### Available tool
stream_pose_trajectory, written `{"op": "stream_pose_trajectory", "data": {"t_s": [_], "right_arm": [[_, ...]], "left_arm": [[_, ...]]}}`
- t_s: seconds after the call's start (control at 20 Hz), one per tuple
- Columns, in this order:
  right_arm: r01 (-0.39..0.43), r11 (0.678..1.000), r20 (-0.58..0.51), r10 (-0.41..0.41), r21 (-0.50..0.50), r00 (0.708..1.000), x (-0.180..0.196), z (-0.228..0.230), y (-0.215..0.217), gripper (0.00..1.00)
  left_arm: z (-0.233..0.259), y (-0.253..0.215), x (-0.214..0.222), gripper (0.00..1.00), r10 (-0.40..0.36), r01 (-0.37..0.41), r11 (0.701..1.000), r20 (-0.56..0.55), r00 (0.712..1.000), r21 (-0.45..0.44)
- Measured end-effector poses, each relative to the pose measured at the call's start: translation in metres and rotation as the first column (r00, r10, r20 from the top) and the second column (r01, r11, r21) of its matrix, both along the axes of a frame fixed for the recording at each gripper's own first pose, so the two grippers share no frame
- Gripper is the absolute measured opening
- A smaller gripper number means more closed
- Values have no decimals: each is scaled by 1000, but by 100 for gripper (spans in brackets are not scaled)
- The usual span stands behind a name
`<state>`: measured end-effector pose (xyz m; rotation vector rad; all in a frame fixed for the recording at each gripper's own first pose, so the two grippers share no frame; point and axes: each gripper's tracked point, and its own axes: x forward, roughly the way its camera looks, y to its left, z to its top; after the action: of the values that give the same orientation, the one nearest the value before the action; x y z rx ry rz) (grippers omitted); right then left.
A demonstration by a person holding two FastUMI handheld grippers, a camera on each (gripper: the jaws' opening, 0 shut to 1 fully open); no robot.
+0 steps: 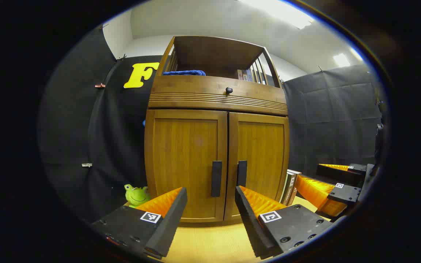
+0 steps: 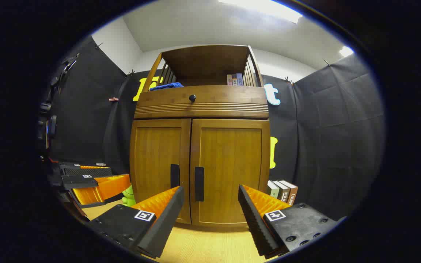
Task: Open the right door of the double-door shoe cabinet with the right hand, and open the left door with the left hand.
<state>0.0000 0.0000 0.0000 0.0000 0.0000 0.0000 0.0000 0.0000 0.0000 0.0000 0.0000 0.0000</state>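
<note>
I can't read any text from here. The books standing beside the shoe cabinet carry print on their spines, but it's too small and blurred for me to make out. The same goes for the books on the top shelf. Square black-and-white marker tags sit on my tongs, patterns rather than words.

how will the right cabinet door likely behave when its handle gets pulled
The right door looks like a rigid wooden panel, so it should swing stiffly rather than flex. Its slim vertical handle sits by the centre seam, so leverage seems good. The tall cabinet probably stays put.
</note>
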Motion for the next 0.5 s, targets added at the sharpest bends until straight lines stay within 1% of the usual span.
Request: {"op": "stream_pose_trajectory", "data": {"t_s": [0.15,0.2,0.25,0.5], "right_arm": [[-4,1000,-18,4,-11,1000,1,-6,1,93],[-8,1000,-22,7,-14,1000,2,-7,3,92],[-11,1000,-24,10,-17,1000,2,-7,4,93],[-21,1000,-22,20,-19,1000,4,-5,10,94]], "left_arm": [[0,-1,0,83,-5,5,1000,-3,1000,-13],[0,2,1,83,-1,1,1000,-3,1000,-14],[1,4,1,83,5,-5,1000,-2,1000,-15],[1,12,1,83,16,-16,1000,4,1000,-26]]}}
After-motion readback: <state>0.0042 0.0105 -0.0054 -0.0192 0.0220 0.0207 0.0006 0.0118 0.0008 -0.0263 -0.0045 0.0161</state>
